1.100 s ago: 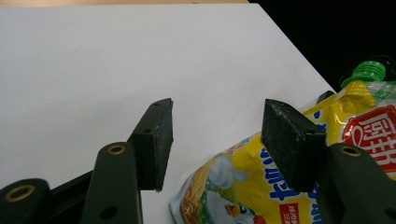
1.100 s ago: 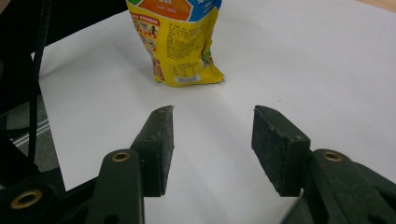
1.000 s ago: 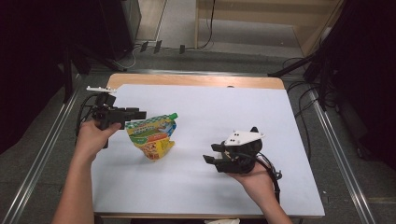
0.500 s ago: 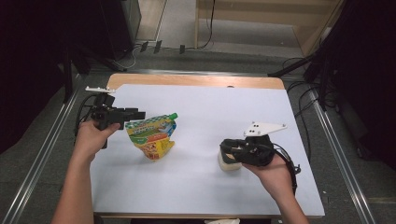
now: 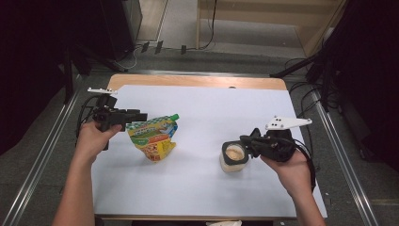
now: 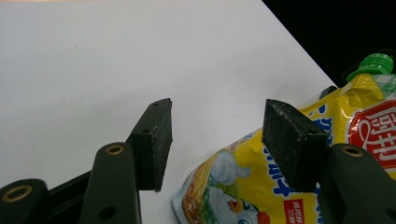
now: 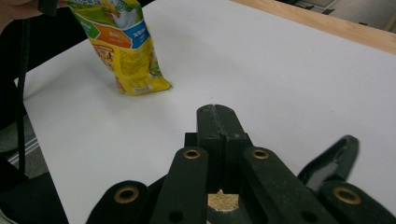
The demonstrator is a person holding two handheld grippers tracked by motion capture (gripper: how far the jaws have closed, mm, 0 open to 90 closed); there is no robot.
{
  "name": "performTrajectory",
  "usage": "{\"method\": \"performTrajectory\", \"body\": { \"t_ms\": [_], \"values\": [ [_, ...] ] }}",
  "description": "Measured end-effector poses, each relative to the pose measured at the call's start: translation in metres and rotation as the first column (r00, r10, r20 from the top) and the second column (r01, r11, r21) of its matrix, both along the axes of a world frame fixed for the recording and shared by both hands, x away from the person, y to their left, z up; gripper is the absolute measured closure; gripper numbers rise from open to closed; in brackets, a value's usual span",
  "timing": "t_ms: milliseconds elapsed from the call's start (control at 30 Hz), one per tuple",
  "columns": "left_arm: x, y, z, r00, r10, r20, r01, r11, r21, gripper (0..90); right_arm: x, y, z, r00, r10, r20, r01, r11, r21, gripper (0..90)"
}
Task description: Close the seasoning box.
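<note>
Look at the yellow pouch (image 5: 153,136) standing on its short end, green cap up top, just beside the loose, open left claw (image 5: 136,116), and the right claw (image 5: 244,141), just snapped tight on nothing, above the jar (image 5: 234,157).
</note>
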State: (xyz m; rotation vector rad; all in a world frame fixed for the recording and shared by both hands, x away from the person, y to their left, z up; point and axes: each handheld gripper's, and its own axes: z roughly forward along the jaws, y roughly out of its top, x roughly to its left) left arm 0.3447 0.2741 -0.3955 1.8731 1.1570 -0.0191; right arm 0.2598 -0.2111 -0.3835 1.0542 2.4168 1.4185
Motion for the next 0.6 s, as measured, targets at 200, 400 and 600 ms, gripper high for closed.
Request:
{"method": "performTrajectory", "body": {
  "t_ms": [200,400,600],
  "values": [
    [0.0,0.001,0.0,1.0,0.0,0.002,0.0,1.0,0.0,43.6,0.001,-0.011,0.004,0.9997,-0.024,-0.002,0.024,1.0,0.008,90.0],
    [0.0,0.001,0.0,1.0,0.001,-0.001,-0.001,1.0,0.0,43.7,0.002,-0.025,0.01,0.9985,-0.056,0.002,0.056,0.998,0.019,90.0],
    [0.0,0.0,0.0,1.0,0.0,0.0,0.0,1.0,0.001,43.6,0.003,-0.041,0.012,0.9958,-0.091,0.01,0.09,0.995,0.037,90.0]
  ]
}}
